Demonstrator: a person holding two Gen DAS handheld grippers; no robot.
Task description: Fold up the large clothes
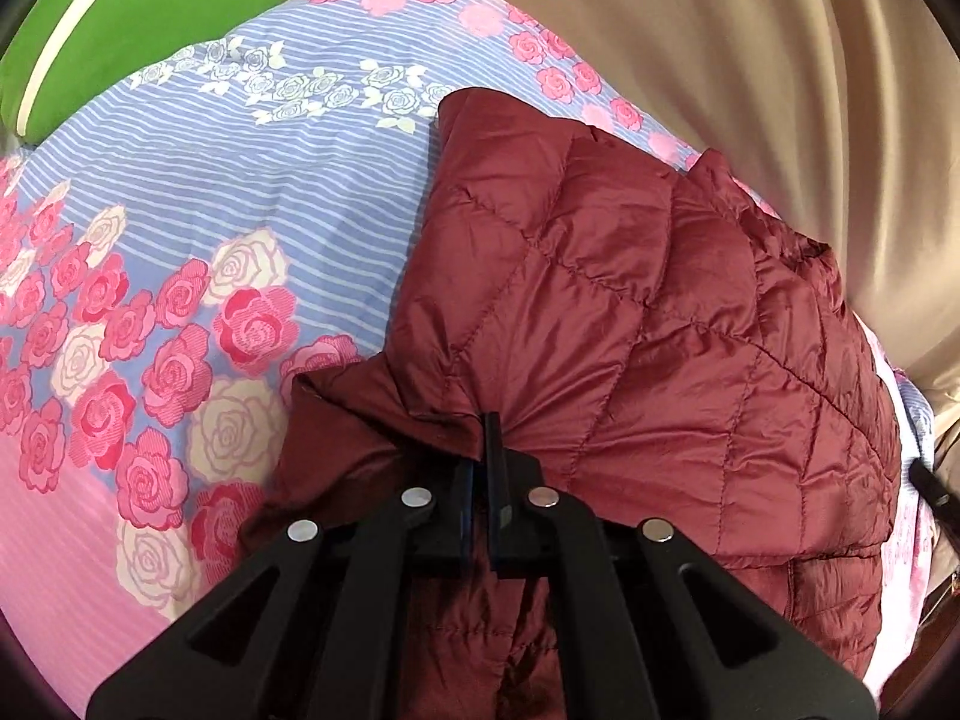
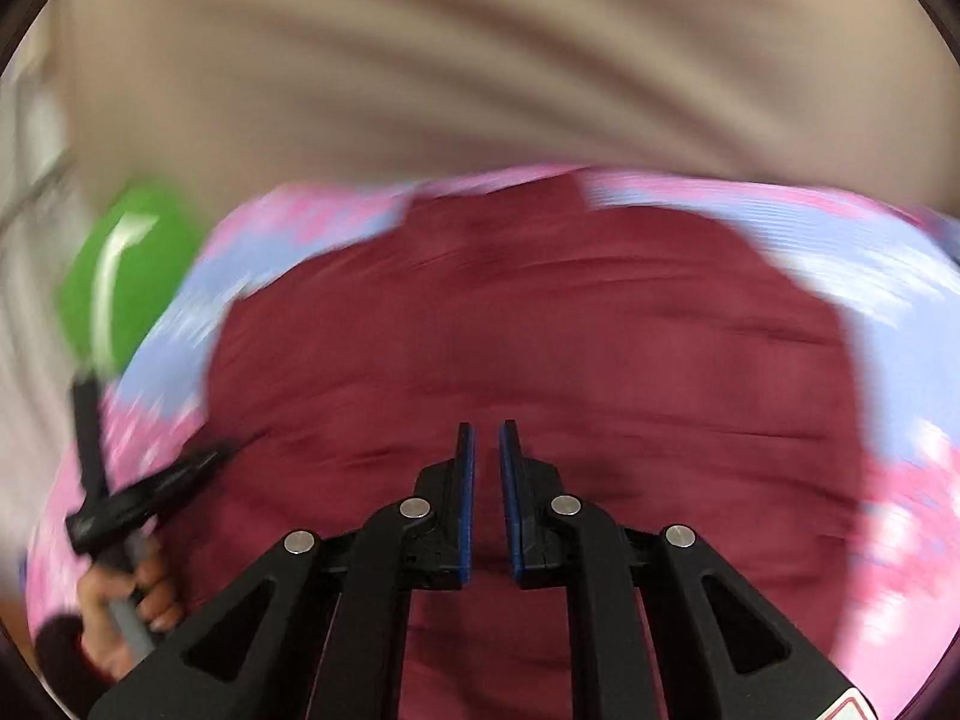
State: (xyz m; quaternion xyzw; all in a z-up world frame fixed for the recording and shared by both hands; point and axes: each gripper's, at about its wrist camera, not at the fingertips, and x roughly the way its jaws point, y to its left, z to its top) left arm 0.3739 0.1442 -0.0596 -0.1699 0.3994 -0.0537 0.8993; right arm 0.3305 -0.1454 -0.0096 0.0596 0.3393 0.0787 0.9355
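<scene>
Clearly, the left gripper (image 1: pixel 485 450) pinches a fold of the maroon quilted jacket (image 1: pixel 630 312) lying on the floral bedsheet (image 1: pixel 210 210). Above the jacket, the right gripper (image 2: pixel 486 450) hangs with jaws narrowly parted, holding nothing.

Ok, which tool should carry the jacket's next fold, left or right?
Left, probably. The left tool is shut on a bunched fold of the maroon quilted jacket lying on the floral sheet. The right tool hovers above it, slightly parted and holding nothing.

The quilted jacket (image 1: pixel 660 312) is deep maroon with diamond stitching. The bedsheet (image 1: pixel 198 252) is lilac-blue with thin white stripes, pink and cream roses, and a pink border. The cushion (image 1: pixel 120 18) is bright green with white piping, the curtain (image 1: pixel 750 30) plain beige.
</scene>
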